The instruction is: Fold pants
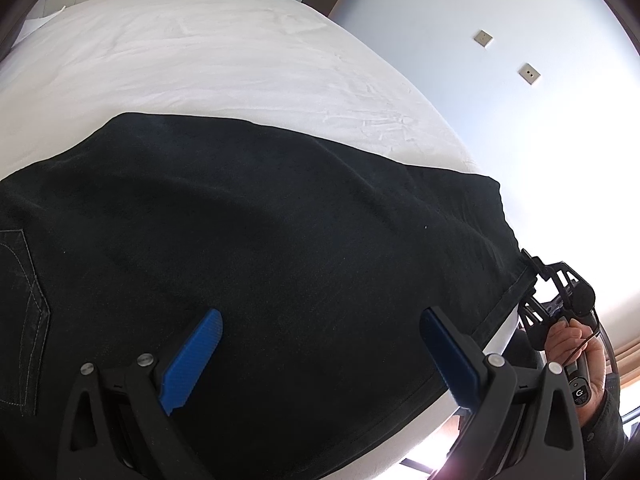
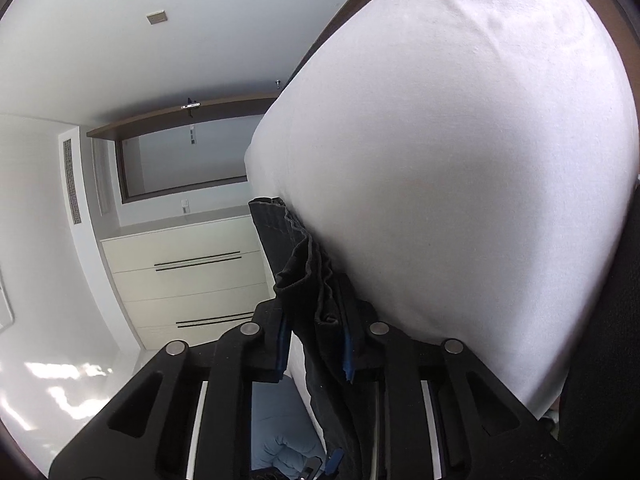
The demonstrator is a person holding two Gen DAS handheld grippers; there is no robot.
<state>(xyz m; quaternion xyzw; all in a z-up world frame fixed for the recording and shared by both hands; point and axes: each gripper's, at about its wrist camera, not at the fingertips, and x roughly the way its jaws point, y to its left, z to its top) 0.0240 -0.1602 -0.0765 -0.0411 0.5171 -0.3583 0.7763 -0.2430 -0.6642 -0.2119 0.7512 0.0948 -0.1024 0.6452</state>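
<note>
Black pants (image 1: 260, 220) lie spread flat across the white bed (image 1: 200, 60), with a stitched back pocket (image 1: 24, 300) at the left. My left gripper (image 1: 320, 316) hovers just over the cloth near its front edge; its blue pads (image 1: 192, 360) stand wide open with nothing between them. At the far right hem, my right gripper (image 1: 532, 268) is held by a hand (image 1: 568, 340). In the right wrist view my right gripper (image 2: 316, 320) is shut on the bunched hem of the pants (image 2: 280, 240) at the edge of the bed (image 2: 460, 160).
A white wall (image 1: 500, 120) with two socket plates runs past the bed's right side. A cream chest of drawers (image 2: 188, 272) stands beyond the bed's end. A pale blue cushion (image 2: 280, 448) lies on the floor below the gripper.
</note>
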